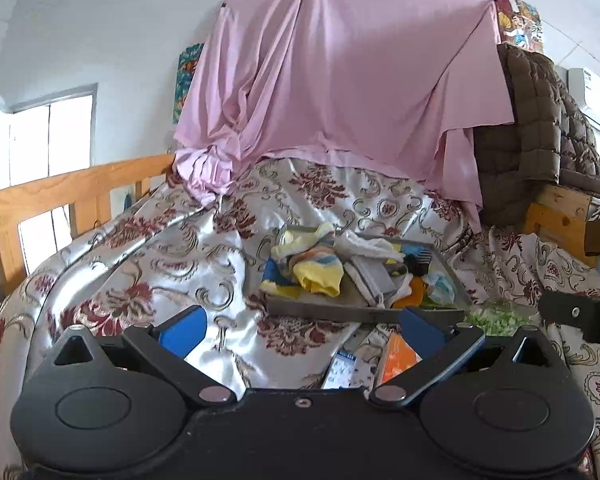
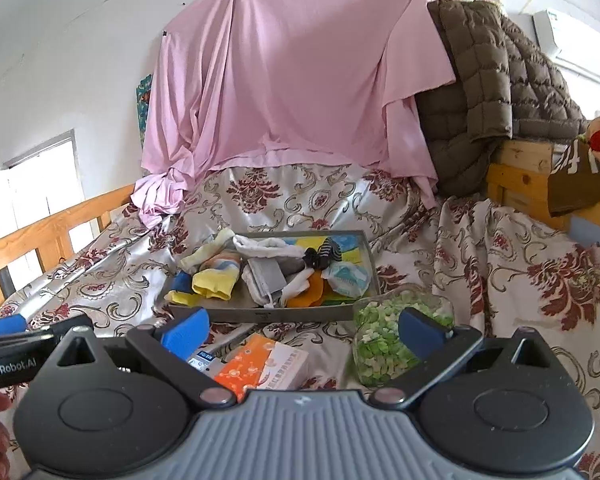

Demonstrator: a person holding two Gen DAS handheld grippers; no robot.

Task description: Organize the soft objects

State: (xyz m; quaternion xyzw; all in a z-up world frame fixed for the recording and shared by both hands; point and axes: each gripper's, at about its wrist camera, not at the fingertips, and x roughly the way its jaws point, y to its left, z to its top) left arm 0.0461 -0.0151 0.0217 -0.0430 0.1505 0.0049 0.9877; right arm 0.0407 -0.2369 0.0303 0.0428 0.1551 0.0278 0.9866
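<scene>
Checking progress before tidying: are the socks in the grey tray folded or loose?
Loose. The socks lie crumpled and overlapping in the grey tray, some draped over its far-left rim; none paired or folded.

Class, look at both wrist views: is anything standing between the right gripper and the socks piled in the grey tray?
Yes. The orange tissue pack lies on the bedspread between the open right gripper and the tray of socks; it looks low enough to pass over.

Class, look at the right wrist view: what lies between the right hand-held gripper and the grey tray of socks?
In the right wrist view, an orange-and-white box lies on the floral bedspread between the open right hand-held gripper and the tray.
</scene>
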